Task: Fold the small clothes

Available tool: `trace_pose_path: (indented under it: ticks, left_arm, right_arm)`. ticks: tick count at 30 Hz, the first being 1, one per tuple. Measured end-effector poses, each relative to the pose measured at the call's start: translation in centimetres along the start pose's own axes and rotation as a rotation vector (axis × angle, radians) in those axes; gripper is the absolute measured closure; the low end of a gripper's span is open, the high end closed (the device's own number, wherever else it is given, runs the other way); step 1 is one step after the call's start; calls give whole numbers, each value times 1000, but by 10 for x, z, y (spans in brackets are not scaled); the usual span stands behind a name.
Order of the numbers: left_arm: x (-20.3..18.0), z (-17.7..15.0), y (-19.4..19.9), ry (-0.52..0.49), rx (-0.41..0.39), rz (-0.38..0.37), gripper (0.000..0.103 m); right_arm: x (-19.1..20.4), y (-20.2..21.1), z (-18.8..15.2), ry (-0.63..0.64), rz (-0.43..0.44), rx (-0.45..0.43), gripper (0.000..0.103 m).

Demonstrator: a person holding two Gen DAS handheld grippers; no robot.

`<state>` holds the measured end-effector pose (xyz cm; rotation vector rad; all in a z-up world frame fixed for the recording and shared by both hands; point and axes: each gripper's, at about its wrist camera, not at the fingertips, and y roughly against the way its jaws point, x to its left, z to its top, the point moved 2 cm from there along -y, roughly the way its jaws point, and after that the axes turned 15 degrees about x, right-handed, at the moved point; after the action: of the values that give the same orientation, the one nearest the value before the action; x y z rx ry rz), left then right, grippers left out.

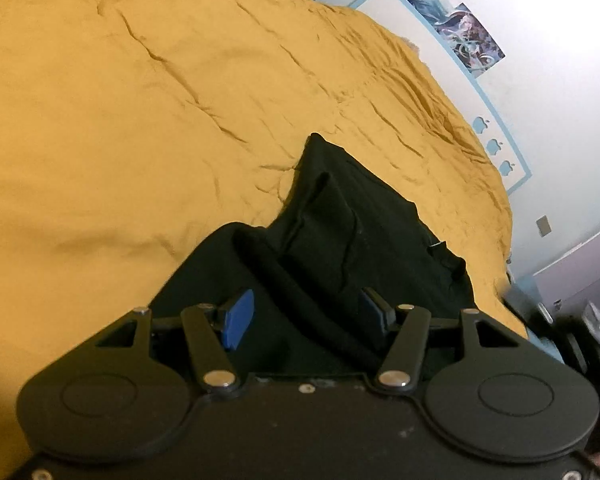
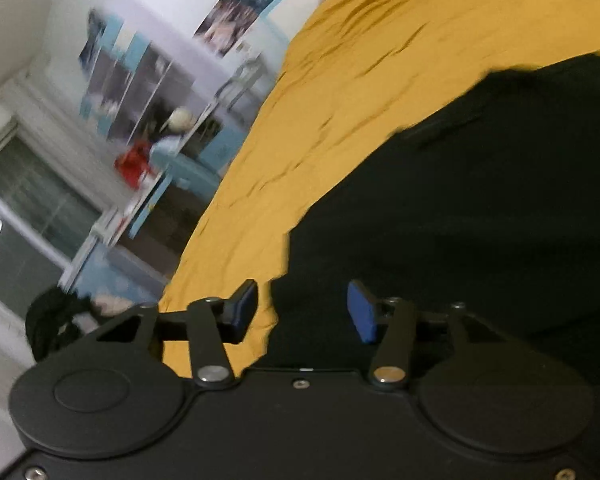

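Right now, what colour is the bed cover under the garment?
Mustard yellow bed cover, clearest in the left wrist view.

Setting: a home bedroom. I am working over a bed (image 1: 140, 120) covered in a wrinkled mustard-yellow cover. Posters (image 1: 456, 20) hang on the white wall behind it, with apple stickers (image 1: 494, 146) below them. Right wrist view, blurred: shelving unit (image 2: 148, 92) holding belongings, window (image 2: 24, 216), dark clothes heaped on floor (image 2: 52, 324).
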<state>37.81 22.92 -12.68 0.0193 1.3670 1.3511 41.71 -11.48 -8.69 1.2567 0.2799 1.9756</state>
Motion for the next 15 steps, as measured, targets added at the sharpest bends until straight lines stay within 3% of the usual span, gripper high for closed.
trace_pose_path:
  ticks: [6, 9, 12, 15]
  left_arm:
    - [-7, -2, -11, 35, 13, -38, 43]
    - [-18, -4, -15, 48, 14, -66, 43]
    - [-29, -7, -18, 37, 14, -72, 43]
    - [-29, -5, -30, 69, 36, -32, 43]
  right_arm:
    - [-93, 109, -5, -139, -163, -136, 48]
    - [-124, 142, -7, -214, -206, -189, 48]
    - [-140, 157, -14, -270, -199, -227, 48]
    - [-145, 156, -19, -291, -169, -239, 48]
